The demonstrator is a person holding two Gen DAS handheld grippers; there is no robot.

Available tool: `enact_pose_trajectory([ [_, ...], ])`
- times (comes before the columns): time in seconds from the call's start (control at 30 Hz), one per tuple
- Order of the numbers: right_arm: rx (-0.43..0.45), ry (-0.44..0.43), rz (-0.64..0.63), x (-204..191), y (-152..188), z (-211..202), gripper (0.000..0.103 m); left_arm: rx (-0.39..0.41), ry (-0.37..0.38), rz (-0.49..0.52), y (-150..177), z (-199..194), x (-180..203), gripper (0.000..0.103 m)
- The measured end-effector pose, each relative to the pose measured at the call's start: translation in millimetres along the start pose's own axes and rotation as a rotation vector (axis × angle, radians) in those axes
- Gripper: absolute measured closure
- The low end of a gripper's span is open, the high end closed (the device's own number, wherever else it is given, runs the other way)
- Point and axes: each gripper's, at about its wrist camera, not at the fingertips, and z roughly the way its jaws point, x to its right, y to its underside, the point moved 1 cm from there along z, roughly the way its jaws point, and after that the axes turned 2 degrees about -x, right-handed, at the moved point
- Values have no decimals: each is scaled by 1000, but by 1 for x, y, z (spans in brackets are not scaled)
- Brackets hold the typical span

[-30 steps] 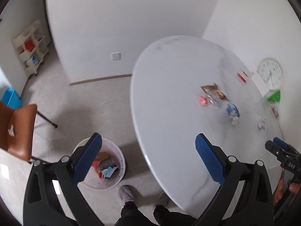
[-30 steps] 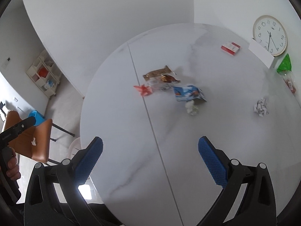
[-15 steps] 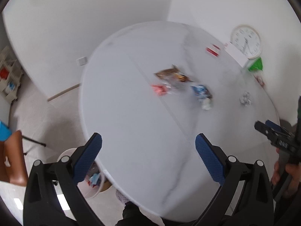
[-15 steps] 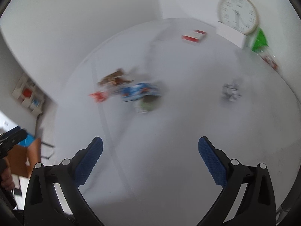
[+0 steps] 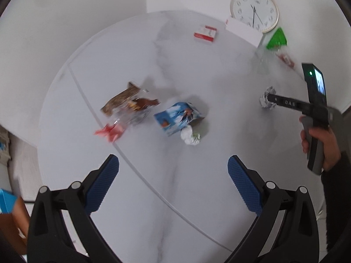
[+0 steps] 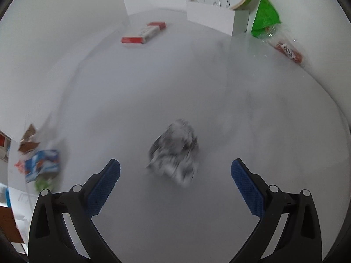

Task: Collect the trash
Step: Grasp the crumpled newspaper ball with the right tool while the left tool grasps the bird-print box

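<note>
Trash lies on the round white table (image 5: 175, 197). In the left wrist view I see a brown wrapper (image 5: 125, 100), a pink wrapper (image 5: 109, 130), a blue packet (image 5: 177, 118), a white-green wad (image 5: 190, 135) and a crumpled paper ball (image 5: 267, 97). My left gripper (image 5: 173, 171) is open and empty, above the table short of the blue packet. My right gripper (image 6: 175, 171) is open, with the blurred paper ball (image 6: 175, 151) just ahead between its fingers; whether they touch it I cannot tell. The right gripper also shows at the right of the left wrist view (image 5: 272, 97).
A red-white box (image 5: 205, 34), a white stand (image 5: 243, 30) with a clock (image 5: 254, 9), and a green-topped clear bag (image 5: 275, 41) sit at the table's far side. A brown chair (image 5: 13, 223) stands at the lower left.
Both grippers have swung in over the table. The bin has left the left view. The right gripper has closed in on the paper ball, which is now large and central.
</note>
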Motion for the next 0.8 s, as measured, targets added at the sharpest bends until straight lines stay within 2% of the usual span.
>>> enact_pose_trajectory([
  [0.1,-14,-4,-26,2,-6,14,19,-13,-16,101,-22,23,15,8],
  [0.17,-31,-7,-52,2,-6,19,42,-27,-12,180,-35,38,24,8],
  [0.23,-50,-19,-63,4,-6,22,56,-39,-19,264,-46,53,33,8],
  [0.3,-52,-37,-53,5,-4,18,62,-62,-26,367,-56,72,41,8],
  [0.43,-42,-67,-24,13,4,-1,62,-111,-46,520,-73,108,51,8],
  [0.57,-27,-81,-2,18,17,-22,62,-181,-15,640,-84,138,57,8],
  [0.67,-29,-88,5,19,28,-33,61,-222,-11,723,-89,155,58,12],
  [0.77,-31,-87,7,18,37,-40,61,-269,21,760,-91,165,59,29],
  [0.8,-32,-86,9,18,37,-40,61,-283,35,767,-91,167,60,39],
])
